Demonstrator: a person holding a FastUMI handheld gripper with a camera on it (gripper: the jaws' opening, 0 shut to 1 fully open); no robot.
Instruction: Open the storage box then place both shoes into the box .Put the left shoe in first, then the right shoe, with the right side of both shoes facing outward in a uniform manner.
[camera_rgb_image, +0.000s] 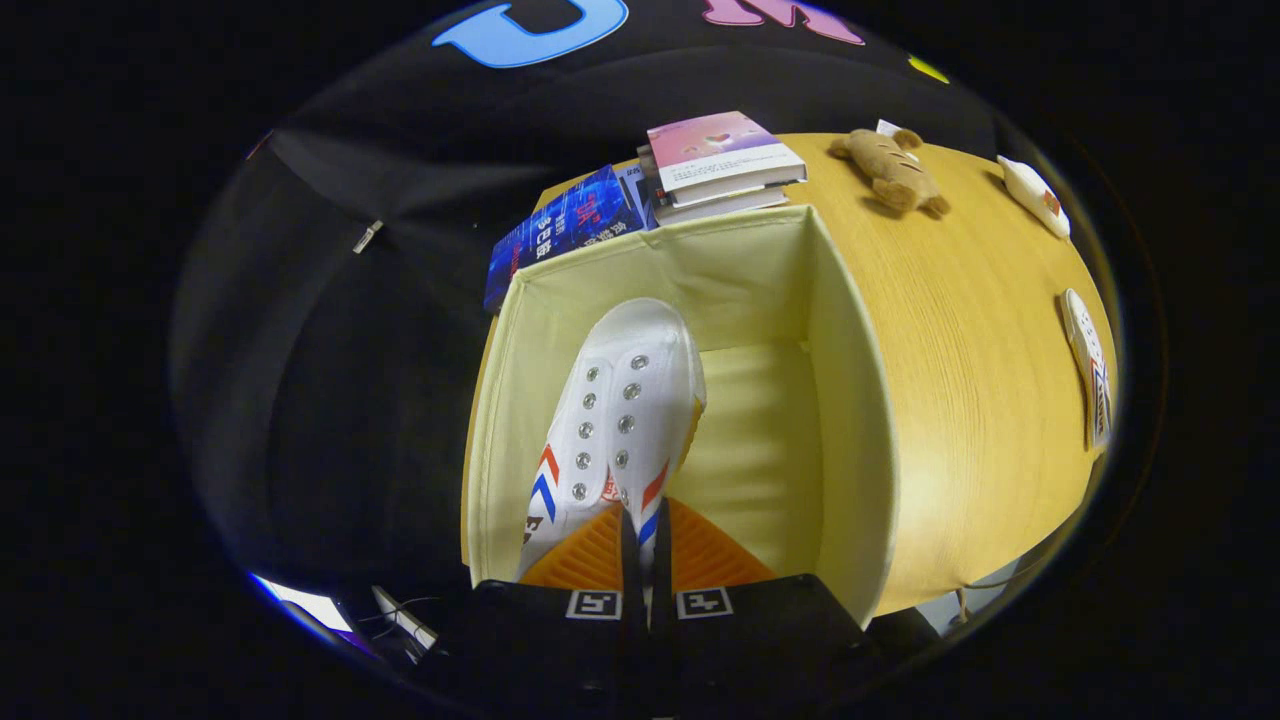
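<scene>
Shoe, white with red and blue chevron stripes and metal eyelets, hangs toe-first inside the open cream fabric storage box, toward its left wall. The gripper has its jaws clamped together on the shoe's heel end. The box stands on a wooden bench. Beyond the box lie a blue book and a stack of books; farther right, a brown plush toy and a second shoe.
</scene>
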